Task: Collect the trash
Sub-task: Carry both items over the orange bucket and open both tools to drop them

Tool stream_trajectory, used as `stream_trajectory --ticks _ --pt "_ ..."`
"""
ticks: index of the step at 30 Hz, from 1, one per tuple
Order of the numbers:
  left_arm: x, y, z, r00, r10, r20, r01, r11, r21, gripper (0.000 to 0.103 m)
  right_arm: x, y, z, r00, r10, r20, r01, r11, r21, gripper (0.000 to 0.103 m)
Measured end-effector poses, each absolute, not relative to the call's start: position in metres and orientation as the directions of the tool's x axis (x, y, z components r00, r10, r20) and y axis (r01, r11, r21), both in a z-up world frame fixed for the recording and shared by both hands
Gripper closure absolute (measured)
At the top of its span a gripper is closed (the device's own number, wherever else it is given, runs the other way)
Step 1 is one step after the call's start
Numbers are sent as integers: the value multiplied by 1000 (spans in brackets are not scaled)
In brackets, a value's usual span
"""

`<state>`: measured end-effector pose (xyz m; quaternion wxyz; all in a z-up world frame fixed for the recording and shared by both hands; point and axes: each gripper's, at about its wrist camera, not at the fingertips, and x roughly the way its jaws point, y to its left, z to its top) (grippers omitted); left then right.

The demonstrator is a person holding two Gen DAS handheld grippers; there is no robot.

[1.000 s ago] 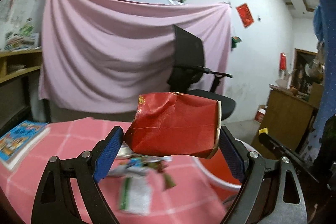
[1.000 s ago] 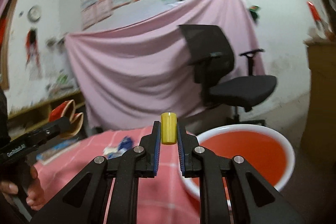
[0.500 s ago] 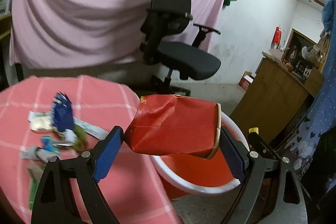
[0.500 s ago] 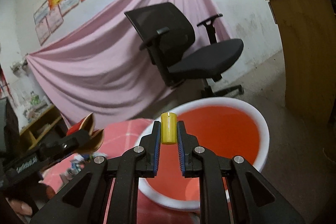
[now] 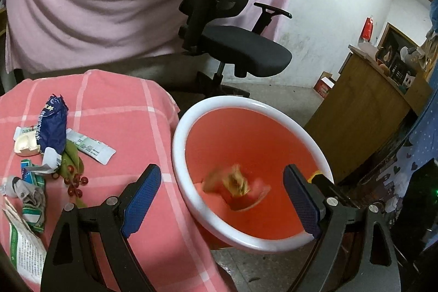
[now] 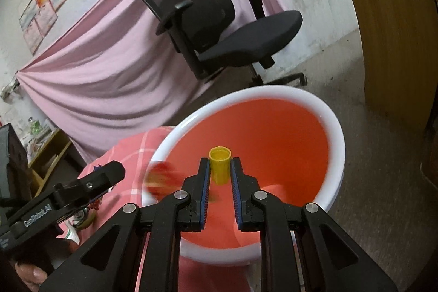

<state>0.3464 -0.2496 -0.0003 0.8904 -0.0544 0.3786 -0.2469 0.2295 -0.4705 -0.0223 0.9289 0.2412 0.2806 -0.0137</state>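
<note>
Pink checked cloth covers the worktop [image 5: 131, 111], and just beside its edge stands the red bin [image 5: 273, 238] with a white rim. Inside the bin, blurred, is the red crumpled carton [image 5: 235, 185], clear of both blue pads. Spread wide over the bin's near rim, the left claw [image 5: 219, 196] holds nothing. Over the bin's mouth, the right claw [image 6: 220, 177] has its jaws apart, with a small yellow cap [image 6: 219, 164] between the fingertips; whether the pads touch it cannot be told. Loose wrappers [image 5: 52, 127] lie heaped on the worktop.
</note>
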Motion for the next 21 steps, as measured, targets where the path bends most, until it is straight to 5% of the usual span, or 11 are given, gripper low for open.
stream_trajectory --ticks 3,11,19,21 --pt "344 -243 3 610 -475 -634 390 877 -281 16 229 -469 -22 841 113 -529 157 884 439 74" --pt "312 -215 26 753 -401 -521 347 916 -202 16 225 -453 -6 875 102 -474 103 916 387 71" --pt "267 -164 46 879 -320 -353 292 947 -131 6 212 -417 25 934 116 -339 -2 948 319 53" --pt "260 -151 49 901 -290 -321 263 956 -126 2 208 -406 34 946 123 -299 -29 953 300 38"
